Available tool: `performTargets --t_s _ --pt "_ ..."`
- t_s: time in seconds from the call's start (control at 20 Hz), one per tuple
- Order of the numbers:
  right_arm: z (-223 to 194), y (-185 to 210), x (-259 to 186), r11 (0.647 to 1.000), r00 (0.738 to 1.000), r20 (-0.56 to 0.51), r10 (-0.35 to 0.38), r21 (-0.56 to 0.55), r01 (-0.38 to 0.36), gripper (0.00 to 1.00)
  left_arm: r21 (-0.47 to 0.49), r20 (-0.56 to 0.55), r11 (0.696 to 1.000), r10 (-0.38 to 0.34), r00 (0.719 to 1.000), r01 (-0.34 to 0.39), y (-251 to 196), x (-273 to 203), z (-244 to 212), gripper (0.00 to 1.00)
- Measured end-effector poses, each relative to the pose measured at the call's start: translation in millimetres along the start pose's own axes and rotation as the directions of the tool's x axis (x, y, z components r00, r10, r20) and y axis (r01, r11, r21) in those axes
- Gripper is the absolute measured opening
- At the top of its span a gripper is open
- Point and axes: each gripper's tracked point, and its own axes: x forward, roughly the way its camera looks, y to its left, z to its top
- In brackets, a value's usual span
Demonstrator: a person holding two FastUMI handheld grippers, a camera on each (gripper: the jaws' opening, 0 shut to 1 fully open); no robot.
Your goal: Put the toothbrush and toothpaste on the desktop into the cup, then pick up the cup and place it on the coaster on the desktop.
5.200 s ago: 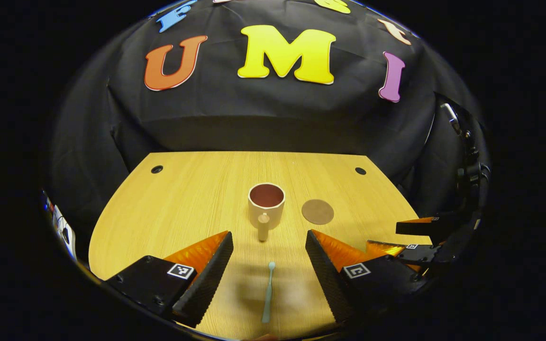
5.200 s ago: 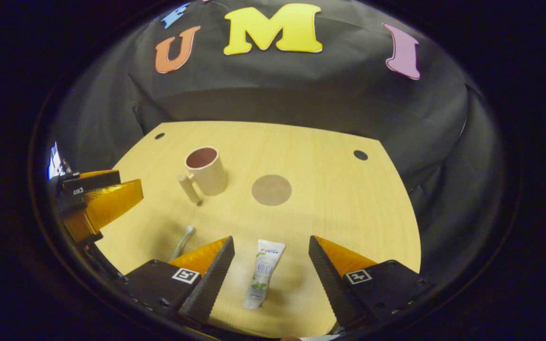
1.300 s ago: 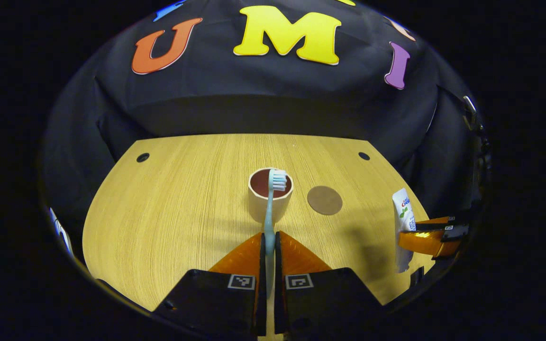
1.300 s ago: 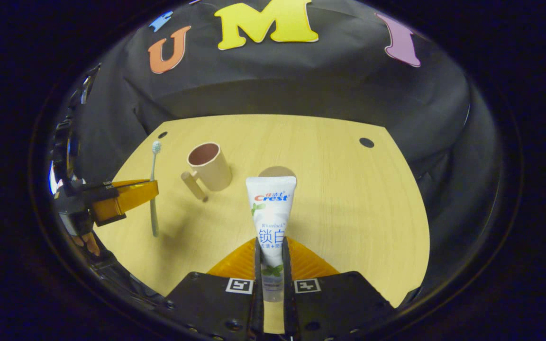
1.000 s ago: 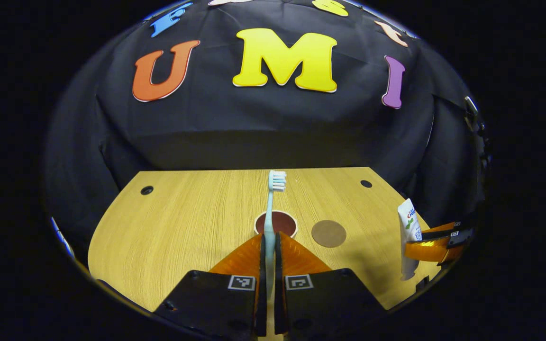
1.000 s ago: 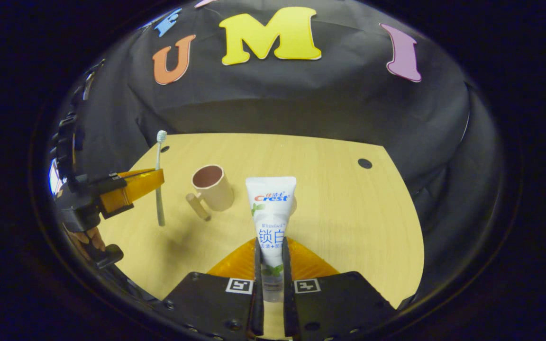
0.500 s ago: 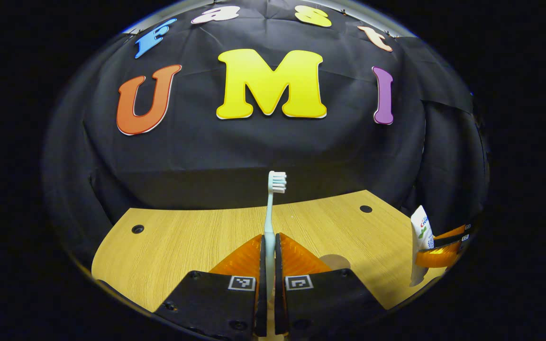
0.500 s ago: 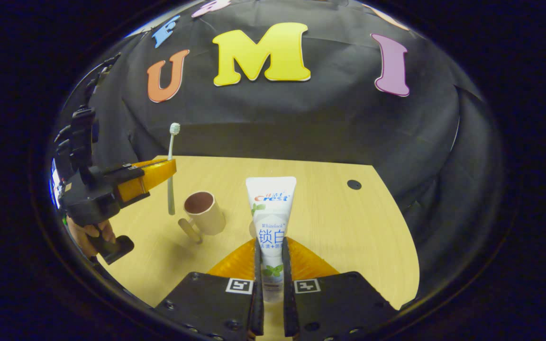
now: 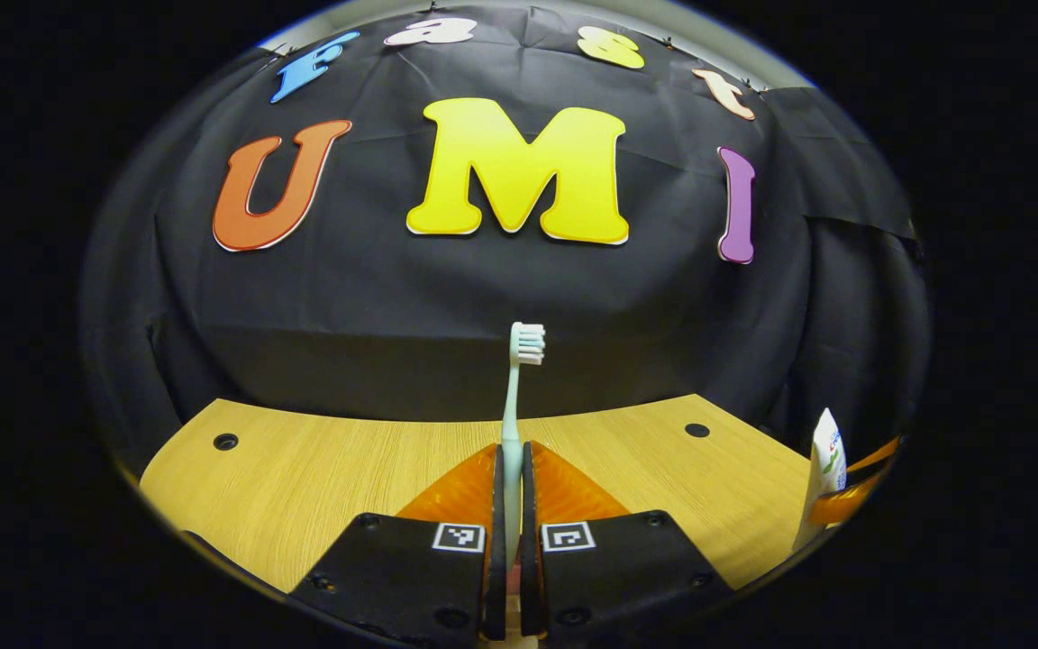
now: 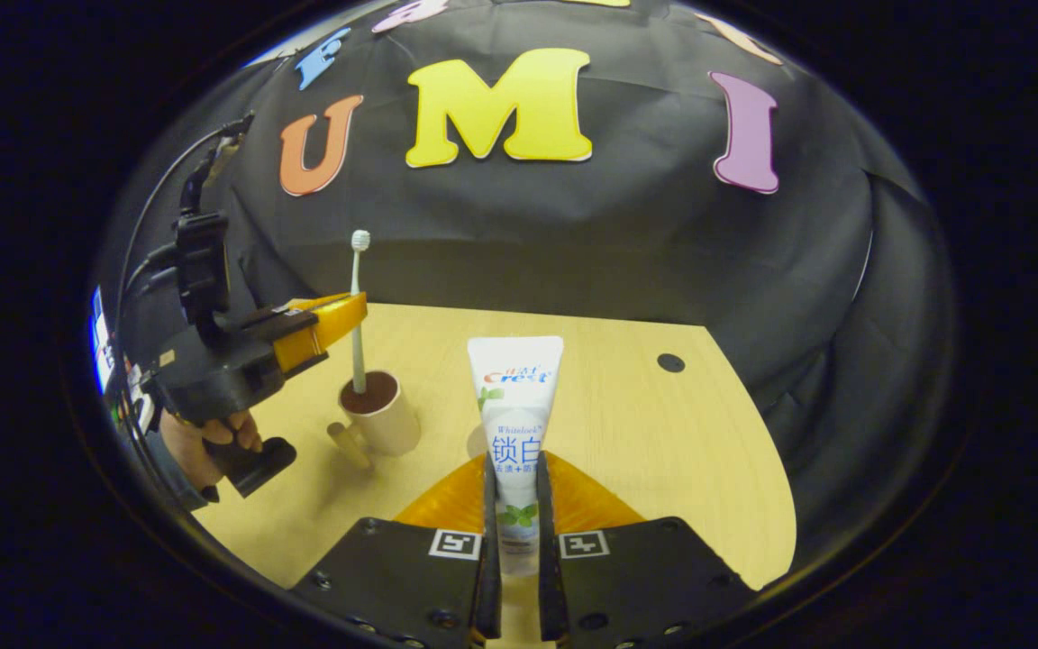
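The step in hand is the first one: getting the toothbrush (image 10: 358, 306) into the cup (image 10: 381, 413). In the right gripper view, the left claw (image 10: 339, 317) is closed on the toothbrush partway along its handle and holds it upright, bristles up, directly above the cup, with the handle's lower end at or just inside the cup's mouth; which of the 2 cannot be told. In the left gripper view the same left claw (image 9: 510, 469) has both fingers pressed against the handle, with the bristle head standing high against the booth wall.

The right claw (image 10: 516, 491) is likewise closed, gripping the toothpaste (image 10: 515, 424) near its cap end so the tube stands upright above the surface (image 10: 663, 451), near the cup and to its right.

The next move probably calls for lowering the brush a little further and then opening the left claw so it drops in without tipping the cup. The toothpaste should follow, then the cup's move to the coaster.
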Motion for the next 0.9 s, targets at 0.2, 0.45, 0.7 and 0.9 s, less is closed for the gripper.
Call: performTargets --t_s 0.2,0.45,0.7,0.9 --pt "-6 1 12 1.000 1.000 -0.006 -0.003 -0.018 0.003 0.17 -0.038 -0.029 0.999 0.007 1.000 -0.008 5 15 -30 0.09" --pt "-12 0 21 1.000 1.000 -0.016 0.005 -0.021 -0.006 0.16 -0.048 -0.034 0.999 0.013 0.999 -0.014 6 24 -48 0.09" --pt "-12 2 27 1.000 1.000 -0.017 0.010 -0.026 -0.011 0.17 -0.046 -0.033 0.999 0.021 0.999 -0.022 6 26 -54 0.11" --pt "-13 4 29 1.000 1.000 -0.019 0.017 -0.025 -0.018 0.17 -0.080 -0.044 0.997 0.016 0.999 -0.020 7 23 -63 0.11"
